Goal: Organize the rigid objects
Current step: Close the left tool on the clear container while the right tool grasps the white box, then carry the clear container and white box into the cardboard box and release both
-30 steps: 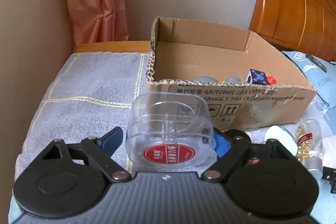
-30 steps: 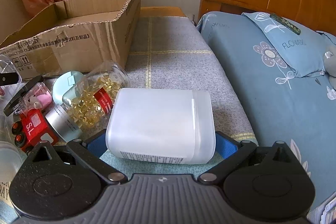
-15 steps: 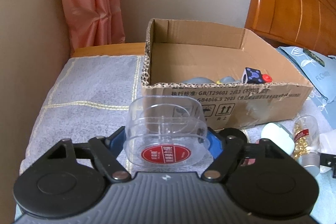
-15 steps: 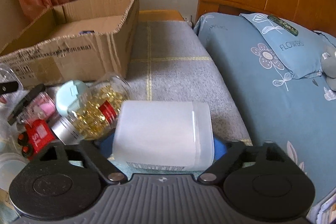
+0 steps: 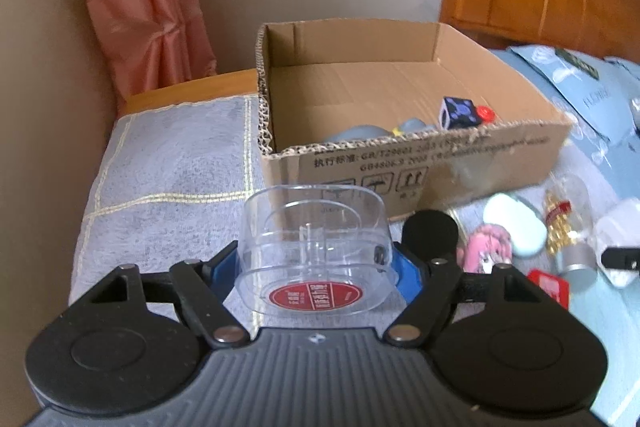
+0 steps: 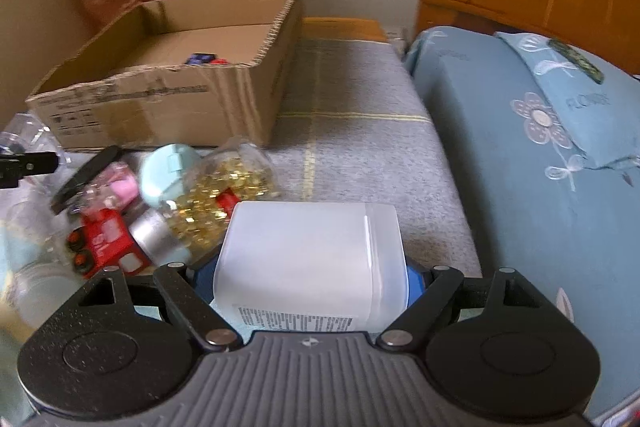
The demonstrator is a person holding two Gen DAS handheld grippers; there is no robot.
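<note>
Cardboard box (image 5: 420, 163) sits open-topped on the grey blanket (image 5: 168, 163), at 12 o'clock from our left gripper (image 5: 316, 263). Inside, toward its near right corner: a dark blue cube (image 5: 458, 112), a red cap (image 5: 486, 113) touching it, and grey-blue rounded items (image 5: 362, 133) against the front wall. Most of the floor shows bare cardboard.

Left gripper clamps a clear plastic case (image 5: 314, 251) with a round red label facing us; blue pads press both its sides. Case held level, short of the box's front wall.

Right gripper (image 6: 310, 267) is closed on a frosted white container (image 6: 308, 259), lying sideways across the fingers, printed label on the near face. From here the box (image 6: 172, 95) lies at 11 o'clock, well apart.

Loose pile at 10 o'clock of the right gripper: jar of gold capsules (image 6: 212, 199) on its side with a silver cap, a mint-green case (image 6: 168, 173) touching it, a red toy vehicle (image 6: 104, 247), something pink (image 6: 122, 187). Blurred; finer detail we cannot tell.

Blue floral bedding (image 6: 540, 167) at 2 o'clock.
</note>
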